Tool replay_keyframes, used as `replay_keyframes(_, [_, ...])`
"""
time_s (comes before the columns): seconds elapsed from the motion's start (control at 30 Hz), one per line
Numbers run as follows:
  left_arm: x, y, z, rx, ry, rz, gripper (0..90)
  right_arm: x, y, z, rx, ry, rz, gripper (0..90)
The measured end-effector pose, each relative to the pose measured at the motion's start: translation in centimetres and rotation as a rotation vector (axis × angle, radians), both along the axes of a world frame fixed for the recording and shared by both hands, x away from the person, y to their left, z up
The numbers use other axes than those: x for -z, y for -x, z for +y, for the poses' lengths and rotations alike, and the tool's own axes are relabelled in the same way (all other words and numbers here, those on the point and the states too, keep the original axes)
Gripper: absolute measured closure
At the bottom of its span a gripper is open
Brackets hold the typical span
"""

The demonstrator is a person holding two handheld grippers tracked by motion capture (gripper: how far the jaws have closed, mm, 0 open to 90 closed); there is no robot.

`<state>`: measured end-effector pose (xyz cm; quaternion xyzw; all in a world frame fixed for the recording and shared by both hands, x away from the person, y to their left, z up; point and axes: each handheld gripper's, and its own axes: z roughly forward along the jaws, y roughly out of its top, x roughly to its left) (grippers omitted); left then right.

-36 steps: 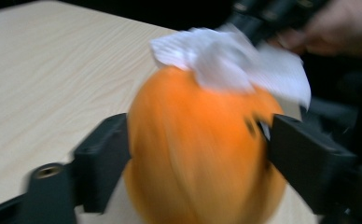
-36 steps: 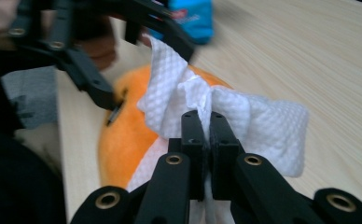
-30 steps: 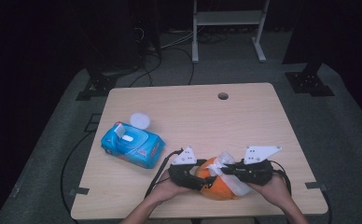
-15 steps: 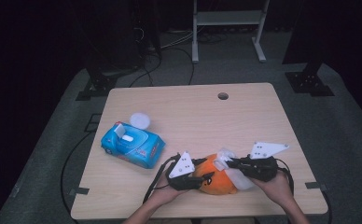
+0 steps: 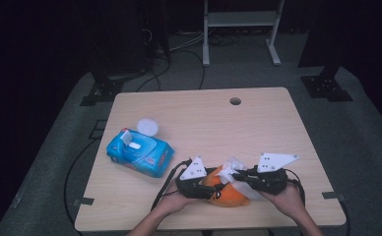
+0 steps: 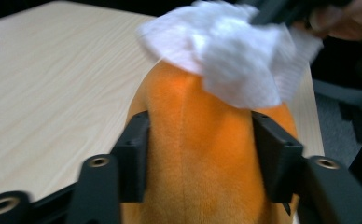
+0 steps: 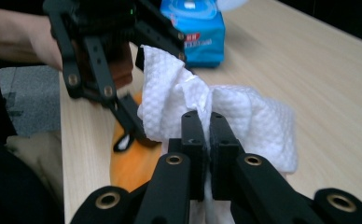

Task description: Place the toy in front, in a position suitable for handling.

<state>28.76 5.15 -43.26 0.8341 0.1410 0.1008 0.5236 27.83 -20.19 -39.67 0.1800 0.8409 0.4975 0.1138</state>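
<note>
High view: at the pale wooden counter's [image 5: 277, 128] 6 o'clock edge, your left gripper [image 5: 209, 187] clamps the orange plush toy [image 5: 232, 195] while your right gripper [image 5: 238, 178], pinched shut on the white textured wipe [image 7: 244, 116], wipes it. Next, I judge, sweep toward 9 o'clock.
</note>
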Motion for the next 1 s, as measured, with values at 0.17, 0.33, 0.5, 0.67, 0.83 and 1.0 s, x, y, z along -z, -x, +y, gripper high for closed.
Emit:
replay_keyframes(0.17, [-0.2,0.4,-0.1,-0.033,0.037,-0.057,50.1,-0.4,0.0,0.5,0.009,-0.007,-0.030,86.6])
replay_keyframes(0.33, [-0.3,0.1,0.5,-0.087,0.077,-0.136,49.6,-0.6,-0.4,-0.7,0.065,-0.063,-0.030,86.2])
replay_keyframes(0.5, [0.3,-0.9,1.0,-0.089,0.052,-0.007,22.8,1.6,-1.4,-0.7,0.047,-0.046,0.059,86.2])
replay_keyframes(0.67, [0.0,-0.6,1.6,-0.070,0.005,-0.051,31.4,1.0,-0.5,1.1,0.018,0.018,-0.003,86.3])
replay_keyframes(0.83, [0.2,-0.6,2.1,-0.052,-0.009,-0.060,39.3,1.2,-0.9,-1.4,0.066,0.000,0.050,86.5])
replay_keyframes(1.0, [0.7,-0.9,2.8,-0.042,0.008,-0.049,40.7,1.2,-1.1,-3.2,0.127,-0.058,0.082,86.4])
